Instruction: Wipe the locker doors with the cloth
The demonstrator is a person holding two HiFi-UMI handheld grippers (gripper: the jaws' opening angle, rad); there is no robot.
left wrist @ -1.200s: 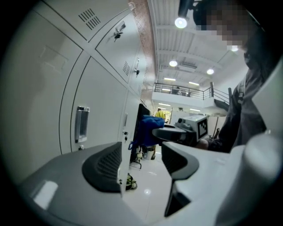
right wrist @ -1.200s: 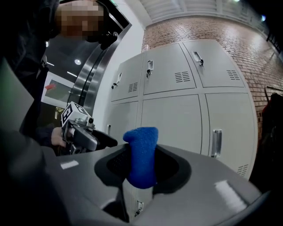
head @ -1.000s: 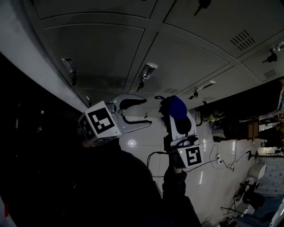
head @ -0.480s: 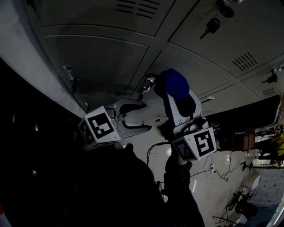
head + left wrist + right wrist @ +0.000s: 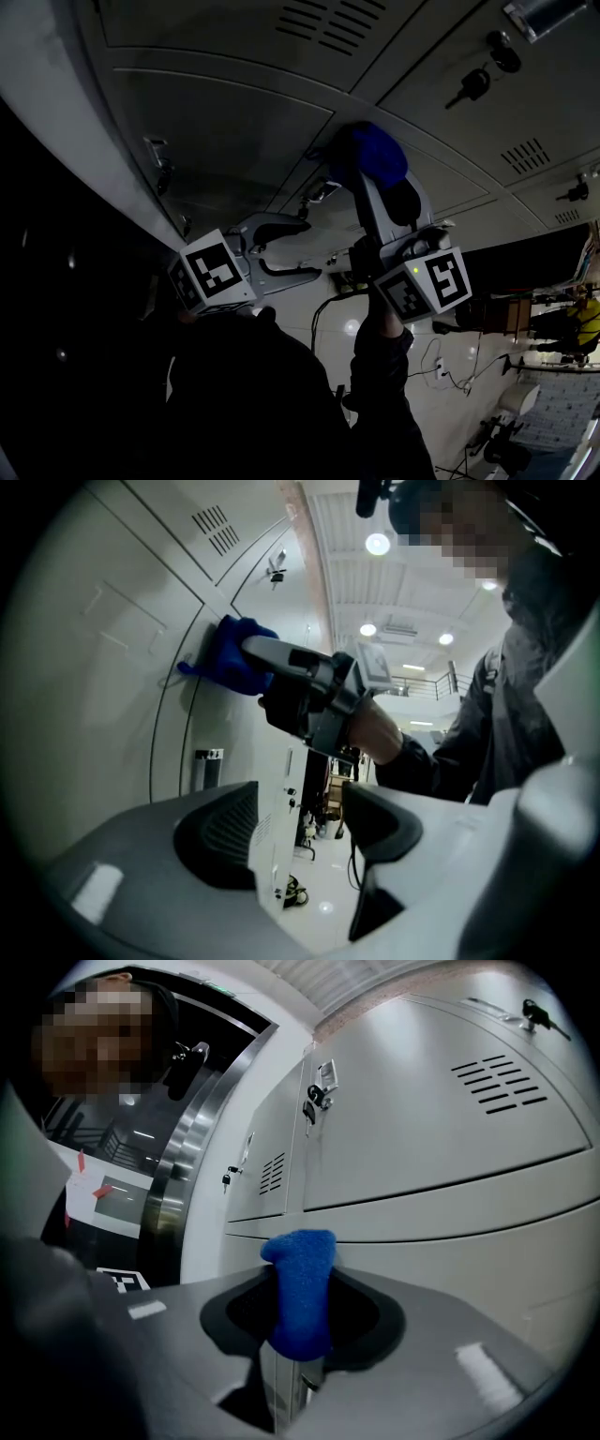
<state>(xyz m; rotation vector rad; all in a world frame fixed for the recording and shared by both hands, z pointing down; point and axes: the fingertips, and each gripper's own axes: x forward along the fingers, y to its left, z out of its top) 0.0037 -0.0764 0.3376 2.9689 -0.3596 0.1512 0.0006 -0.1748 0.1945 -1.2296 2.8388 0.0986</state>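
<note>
Cloth (image 5: 368, 157) is being pinched in the right gripper (image 5: 380, 187) against a locker door (image 5: 225, 122); the left gripper (image 5: 307, 246) is hovering nearby, jaws spread, empty.

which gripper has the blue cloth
The right gripper, its jaws shut on the blue cloth; the left gripper is open and empty.

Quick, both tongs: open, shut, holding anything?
Left tongs: open, empty.
Right tongs: shut on the blue cloth.

Glossy pale floor (image 5: 459, 412), cables (image 5: 448, 379) trailing across; round ceiling lights (image 5: 378, 544) lit; steel door frame (image 5: 192, 1152) beside dark glass.
</note>
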